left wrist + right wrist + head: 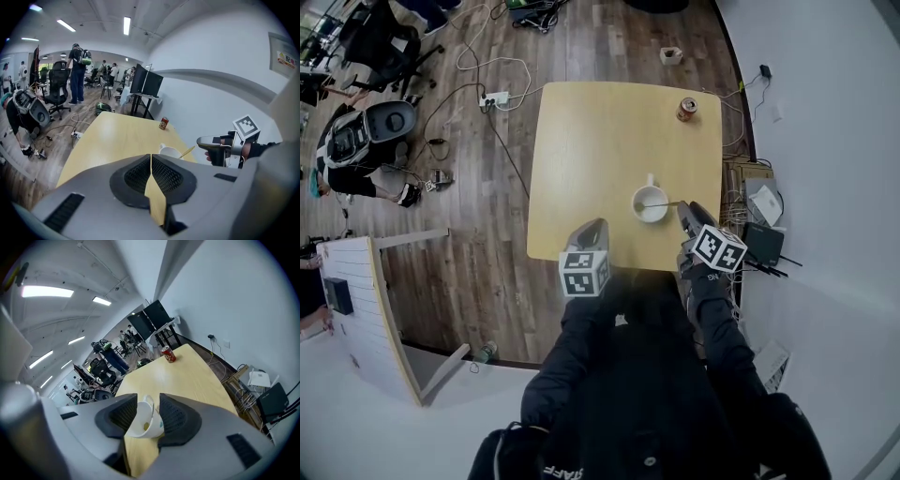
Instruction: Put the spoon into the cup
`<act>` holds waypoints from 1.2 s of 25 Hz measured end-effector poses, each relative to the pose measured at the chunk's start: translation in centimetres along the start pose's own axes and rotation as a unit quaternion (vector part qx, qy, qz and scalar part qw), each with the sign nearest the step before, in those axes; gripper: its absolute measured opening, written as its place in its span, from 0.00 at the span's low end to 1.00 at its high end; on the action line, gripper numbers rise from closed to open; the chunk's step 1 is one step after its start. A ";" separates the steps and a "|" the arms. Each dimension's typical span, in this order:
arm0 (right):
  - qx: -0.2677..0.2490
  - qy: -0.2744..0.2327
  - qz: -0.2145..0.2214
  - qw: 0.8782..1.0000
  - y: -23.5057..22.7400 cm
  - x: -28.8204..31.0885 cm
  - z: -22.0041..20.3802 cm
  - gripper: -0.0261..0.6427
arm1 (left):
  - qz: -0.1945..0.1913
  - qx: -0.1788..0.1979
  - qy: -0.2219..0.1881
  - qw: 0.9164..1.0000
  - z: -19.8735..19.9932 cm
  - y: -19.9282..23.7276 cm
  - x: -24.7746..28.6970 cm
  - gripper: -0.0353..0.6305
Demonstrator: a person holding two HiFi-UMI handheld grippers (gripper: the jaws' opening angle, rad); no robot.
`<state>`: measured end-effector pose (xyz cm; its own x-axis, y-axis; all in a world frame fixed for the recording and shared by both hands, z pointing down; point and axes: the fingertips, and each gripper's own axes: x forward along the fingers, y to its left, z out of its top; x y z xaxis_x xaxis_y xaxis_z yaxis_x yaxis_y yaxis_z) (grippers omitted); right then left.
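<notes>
A white cup (650, 204) stands on the yellow table (600, 131), near its front right part. A gold spoon (661, 203) lies in the cup, its handle leaning out over the rim to the right; the left gripper view shows that handle (188, 151) slanting up from the cup (168, 151). My right gripper (684, 209) is just right of the cup by the handle's end, open. In the right gripper view the cup (143, 423) shows beyond the parted jaws of the right gripper (147, 397), untouched. My left gripper (592, 226) hovers at the table's front edge, left of the cup, shut and empty (151, 157).
A red can (686, 109) stands at the table's far right corner. A white wall runs close along the right side, with boxes and cables (759, 220) on the floor there. Cables and a power strip (494, 97) lie on the wood floor left of the table.
</notes>
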<state>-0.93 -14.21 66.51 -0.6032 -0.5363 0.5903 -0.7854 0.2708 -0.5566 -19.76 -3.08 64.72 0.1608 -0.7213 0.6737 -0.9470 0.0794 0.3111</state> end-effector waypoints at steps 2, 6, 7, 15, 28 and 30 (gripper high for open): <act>-0.017 -0.009 -0.012 1.000 1.1 -1.1 0.8 0.28 | -0.004 0.011 -0.006 1.000 0.8 -0.2 -0.3 0.11; -0.055 -0.034 -0.008 0.998 5.1 -3.0 2.8 0.20 | -0.018 0.024 -0.017 0.999 2.7 -1.0 -1.0 0.11; -0.069 -0.038 -0.003 0.997 6.3 -3.4 3.2 0.17 | -0.024 0.026 -0.020 0.999 3.2 -1.3 -1.1 0.11; -0.156 -0.063 0.029 0.985 14.2 -5.1 5.8 0.07 | -0.066 0.057 -0.066 0.994 9.0 -5.4 -2.8 0.11; -0.240 -0.155 0.073 0.956 23.2 -10.6 12.2 0.07 | -0.081 0.089 -0.170 0.978 17.6 -7.8 -8.5 0.11; -0.242 -0.166 0.079 0.953 23.9 -11.2 12.6 0.07 | -0.083 0.097 -0.178 0.976 18.0 -8.3 -9.0 0.11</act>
<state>-11.20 -11.81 39.21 -0.7059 -0.6590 0.2596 -0.7082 0.6636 -0.2409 -18.40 -9.67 44.01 0.2419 -0.9090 0.3395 -0.9568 -0.1653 0.2392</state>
